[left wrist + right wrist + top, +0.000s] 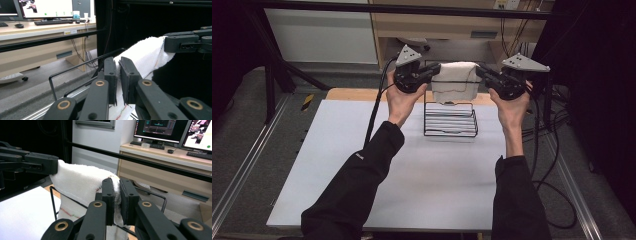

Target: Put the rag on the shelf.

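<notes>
A white towel (456, 80) with a thin coloured stitch line hangs folded over the top bar of a black wire rack (450, 120) at the far middle of the table. My left gripper (435, 70) is shut on the towel's left end (140, 56), and my right gripper (480, 71) is shut on its right end (82, 182). In the left gripper view my own jaws pinch the cloth at the gripper (118, 75), with the other gripper (187, 43) clamped on the far end. The right gripper view shows the gripper (117, 195) the same way, the left gripper (37, 163) opposite.
The rack stands on a white table top (412, 170) with a wooden strip (357, 94) along its far edge. Cables (552, 150) trail off the right side. Black frame bars (412, 9), desks and monitors (172, 130) lie beyond the table.
</notes>
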{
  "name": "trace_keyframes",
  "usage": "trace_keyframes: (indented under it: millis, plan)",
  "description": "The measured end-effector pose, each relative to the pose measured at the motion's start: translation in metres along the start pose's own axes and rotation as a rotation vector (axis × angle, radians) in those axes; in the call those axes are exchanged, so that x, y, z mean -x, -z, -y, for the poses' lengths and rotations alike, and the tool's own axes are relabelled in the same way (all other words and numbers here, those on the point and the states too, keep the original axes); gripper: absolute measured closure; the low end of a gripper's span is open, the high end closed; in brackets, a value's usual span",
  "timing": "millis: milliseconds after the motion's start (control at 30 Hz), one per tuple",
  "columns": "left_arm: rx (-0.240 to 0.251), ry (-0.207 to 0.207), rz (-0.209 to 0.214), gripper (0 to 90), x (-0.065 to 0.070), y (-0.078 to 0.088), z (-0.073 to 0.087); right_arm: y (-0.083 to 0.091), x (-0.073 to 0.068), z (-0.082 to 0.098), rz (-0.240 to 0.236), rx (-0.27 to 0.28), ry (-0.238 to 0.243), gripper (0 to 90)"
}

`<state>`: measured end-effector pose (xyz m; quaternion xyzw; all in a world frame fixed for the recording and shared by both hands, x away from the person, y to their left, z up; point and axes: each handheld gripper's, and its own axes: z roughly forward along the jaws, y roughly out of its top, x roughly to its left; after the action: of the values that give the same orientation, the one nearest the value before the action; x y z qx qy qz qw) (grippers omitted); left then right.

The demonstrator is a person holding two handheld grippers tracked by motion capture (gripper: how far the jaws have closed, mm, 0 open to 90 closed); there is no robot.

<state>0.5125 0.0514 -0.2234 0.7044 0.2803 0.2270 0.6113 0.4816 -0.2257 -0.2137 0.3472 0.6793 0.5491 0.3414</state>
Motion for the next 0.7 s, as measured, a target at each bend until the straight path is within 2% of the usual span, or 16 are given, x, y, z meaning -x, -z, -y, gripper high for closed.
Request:
trace_keyframes:
  millis: [300, 700]
  plan:
    - [-0.038, -0.01, 0.02, 82.6, 0.006, 0.006, 0.006, 0.01, -0.006, 0.007, -0.02, -0.034, 0.018, 83.0]
    - [-0.087, -0.042, 0.035, 80.8, 0.013, 0.013, 0.017, 0.014, -0.012, 0.027, -0.052, -0.073, 0.031, 82.6]
